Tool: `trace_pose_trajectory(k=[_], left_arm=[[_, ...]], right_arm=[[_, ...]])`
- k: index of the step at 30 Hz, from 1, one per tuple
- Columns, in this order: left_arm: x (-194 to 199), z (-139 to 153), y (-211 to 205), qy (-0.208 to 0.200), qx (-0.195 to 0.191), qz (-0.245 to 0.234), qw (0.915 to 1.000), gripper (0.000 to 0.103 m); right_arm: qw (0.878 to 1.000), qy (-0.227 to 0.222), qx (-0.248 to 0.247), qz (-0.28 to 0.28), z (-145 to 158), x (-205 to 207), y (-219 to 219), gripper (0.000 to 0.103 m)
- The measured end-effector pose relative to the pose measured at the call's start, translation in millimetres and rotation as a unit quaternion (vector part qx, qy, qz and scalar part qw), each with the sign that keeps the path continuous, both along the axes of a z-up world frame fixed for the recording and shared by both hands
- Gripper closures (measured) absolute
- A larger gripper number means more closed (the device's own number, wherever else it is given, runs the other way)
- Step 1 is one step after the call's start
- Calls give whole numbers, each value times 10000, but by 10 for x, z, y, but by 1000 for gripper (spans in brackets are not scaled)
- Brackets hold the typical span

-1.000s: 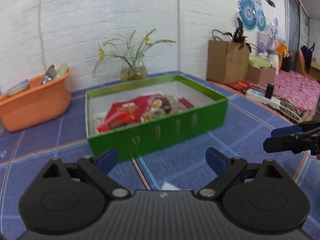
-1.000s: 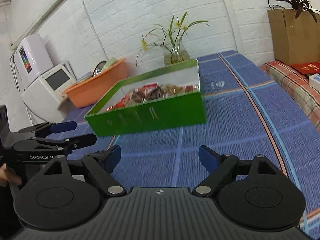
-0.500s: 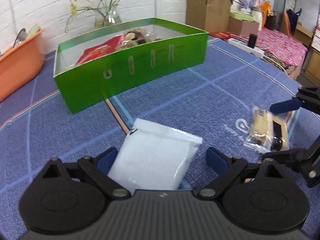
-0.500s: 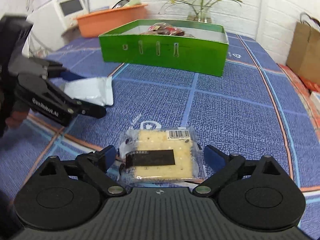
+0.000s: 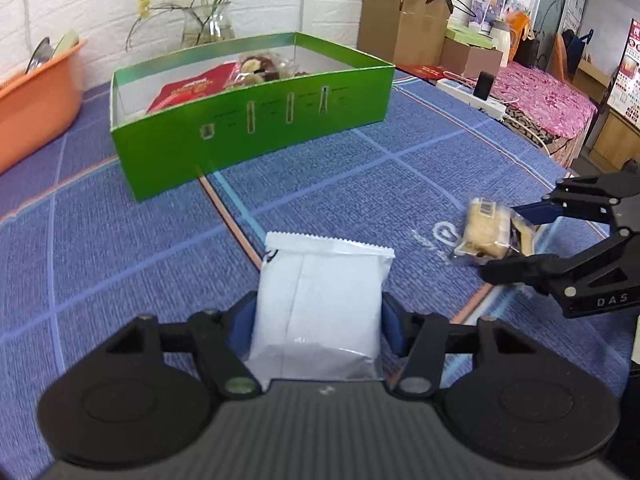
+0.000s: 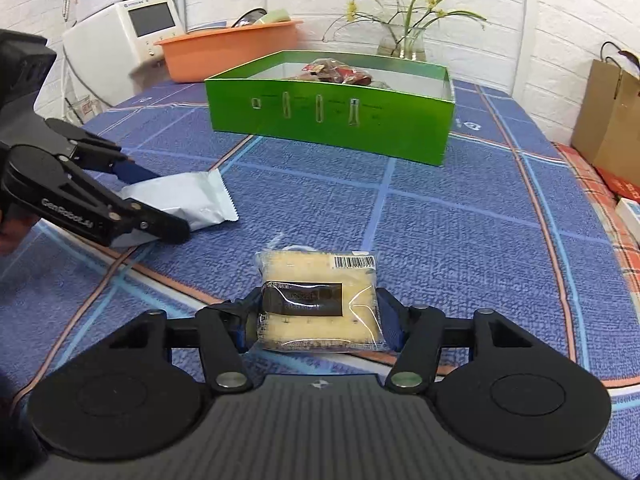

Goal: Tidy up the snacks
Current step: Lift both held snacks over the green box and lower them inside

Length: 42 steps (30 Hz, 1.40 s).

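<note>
My left gripper (image 5: pixel 317 320) has its jaws closing, and the blue pads touch both sides of a plain white packet (image 5: pixel 320 292) lying on the blue tablecloth. My right gripper (image 6: pixel 315 316) is also closing, with its pads against a clear-wrapped cracker packet (image 6: pixel 320 276). In the left wrist view the cracker packet (image 5: pixel 486 228) sits tilted between the right gripper's (image 5: pixel 502 240) fingers. The right wrist view shows the left gripper (image 6: pixel 170 204) around the white packet (image 6: pixel 188 200). Behind both stands an open green box (image 5: pixel 248 132) (image 6: pixel 332 116) holding red and clear snack bags.
An orange basin (image 6: pixel 232 50) and a glass vase of flowers (image 6: pixel 404 40) stand behind the box by the brick wall. A white appliance (image 6: pixel 120 44) is at the far left. A brown paper bag (image 6: pixel 612 112) and a power strip (image 5: pixel 472 94) lie off the table's right side.
Both grippers tipped down from the green box toward the tablecloth. The left jaws narrowed onto the white packet and the right jaws narrowed onto the cracker packet.
</note>
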<state>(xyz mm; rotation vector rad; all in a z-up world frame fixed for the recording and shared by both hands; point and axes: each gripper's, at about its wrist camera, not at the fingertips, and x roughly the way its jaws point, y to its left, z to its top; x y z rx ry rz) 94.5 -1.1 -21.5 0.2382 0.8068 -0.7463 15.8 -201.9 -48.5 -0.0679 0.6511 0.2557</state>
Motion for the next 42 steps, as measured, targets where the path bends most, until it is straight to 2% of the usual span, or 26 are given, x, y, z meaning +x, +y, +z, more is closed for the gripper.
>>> trace_pose_trajectory(k=[3, 7, 12, 15, 18, 23, 29, 32, 34, 37, 42], left_arm=[[-88, -9, 87, 16, -128, 241, 9996, 45], [-76, 66, 294, 232, -635, 768, 9948, 45], [47, 368, 403, -191, -1005, 1456, 9840, 45], [170, 543, 344, -592, -936, 1863, 9762, 45], [312, 658, 253, -775, -949, 2129, 9694, 45], [464, 808, 72, -1286, -732, 2368, 9602, 45], [635, 1010, -157, -1620, -681, 2302, 9571, 45], [761, 1081, -312, -1876, -616, 2347, 9518, 45], [860, 1091, -380, -1938, -628, 2370, 9499, 44], [994, 1040, -449, -1973, -553, 2414, 9485, 44], [1166, 876, -515, -1789, -514, 2314, 9549, 44]], right_arm=[[9997, -88, 207, 53, 55, -22, 7, 7], [9979, -417, 448, 227, 179, -15, 31, 7], [9939, -969, 321, 418, 431, 209, 174, 7], [9898, -1312, 402, 379, 605, 424, 235, 7], [9861, -1517, 630, 253, 771, 651, 241, 7], [9787, -1733, 1073, -244, 968, 917, 129, 6], [9646, -1997, 1452, -931, 1081, 1107, -97, 6], [9563, -2160, 1591, -1166, 1141, 1202, -185, 6], [9520, -2266, 1602, -1290, 1161, 1261, -218, 6], [9522, -2271, 1547, -1331, 1128, 1341, -246, 6], [9573, -2225, 1302, -1305, 1038, 1433, -264, 6]])
